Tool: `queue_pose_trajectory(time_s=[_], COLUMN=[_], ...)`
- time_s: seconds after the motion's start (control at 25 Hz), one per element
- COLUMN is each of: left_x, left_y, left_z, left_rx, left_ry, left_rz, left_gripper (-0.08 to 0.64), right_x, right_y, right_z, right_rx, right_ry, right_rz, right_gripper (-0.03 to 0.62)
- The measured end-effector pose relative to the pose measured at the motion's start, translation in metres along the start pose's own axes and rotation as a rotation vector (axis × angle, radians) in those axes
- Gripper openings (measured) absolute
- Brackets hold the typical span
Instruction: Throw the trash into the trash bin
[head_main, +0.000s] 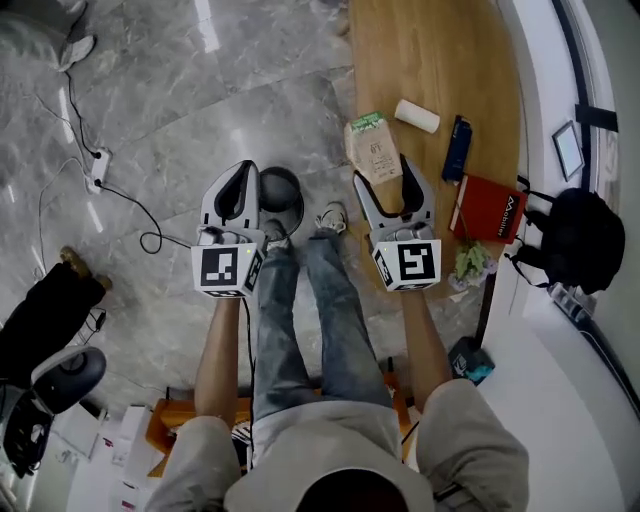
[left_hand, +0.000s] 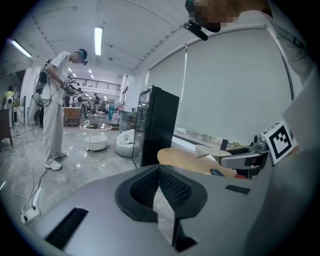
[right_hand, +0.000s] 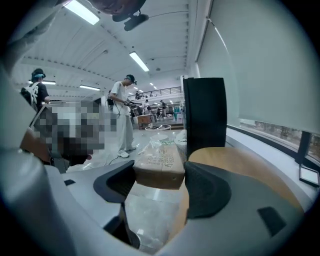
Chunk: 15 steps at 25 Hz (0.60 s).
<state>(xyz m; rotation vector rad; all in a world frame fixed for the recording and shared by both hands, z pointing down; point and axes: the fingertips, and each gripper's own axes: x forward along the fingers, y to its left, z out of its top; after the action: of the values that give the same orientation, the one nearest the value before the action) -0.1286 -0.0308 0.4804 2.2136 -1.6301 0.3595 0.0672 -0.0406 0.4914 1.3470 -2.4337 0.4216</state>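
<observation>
**Head view:** A brown carton (head_main: 372, 148) is gripped at its near end by the right hand-held gripper (head_main: 381, 172), at the left edge of the wooden worktop (head_main: 440, 60) in the upper right of the frame. A white roll (head_main: 417, 116) and a red book (head_main: 488, 208) are seen lying further right on the worktop. The dark round trash bin (head_main: 285, 195) is pictured on the floor near frame centre, to the lower left of the carton and just beside the left hand-held gripper (head_main: 243, 170).

**Left gripper view:** The jaws of the left hand-held gripper (left_hand: 159, 170) are shown pressed together, with nothing caught between them.

**Right gripper view:** The carton (right_hand: 160, 161) is clamped between the two jaws of the right hand-held gripper (right_hand: 160, 175), and bare floor is visible beneath it.

The carry to the bin is judged to be the step in hand. The carton should be pinched firmly and held level, swung left until it is squarely over the bin's opening, and only then released, so that it is not dropped on the rim.
</observation>
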Motion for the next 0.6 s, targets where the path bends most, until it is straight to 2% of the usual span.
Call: queue_pose_trajectory(time_s=[0.2,0.44,0.6], left_x=[-0.050,-0.102,-0.131], left_y=[0.047,0.096,0.117], left_z=[-0.007,-0.022,-0.035], left_rx=[-0.041,-0.067,-0.100], left_ry=[-0.016,-0.027,-0.028], left_rz=[0.136,0.212,0.268], left_gripper=[0.017,0.017,0.017], right_x=[0.026,0.042,0.049], right_y=[0.069,0.149,0.185], right_z=[0.011,0.008,-0.002], right_rx=[-0.040,-0.079,-0.098], right_ry=[0.004,0.010,0.041], right_rz=[0.161,0.271,0.326], right_gripper=[0.327,0.327,0.327])
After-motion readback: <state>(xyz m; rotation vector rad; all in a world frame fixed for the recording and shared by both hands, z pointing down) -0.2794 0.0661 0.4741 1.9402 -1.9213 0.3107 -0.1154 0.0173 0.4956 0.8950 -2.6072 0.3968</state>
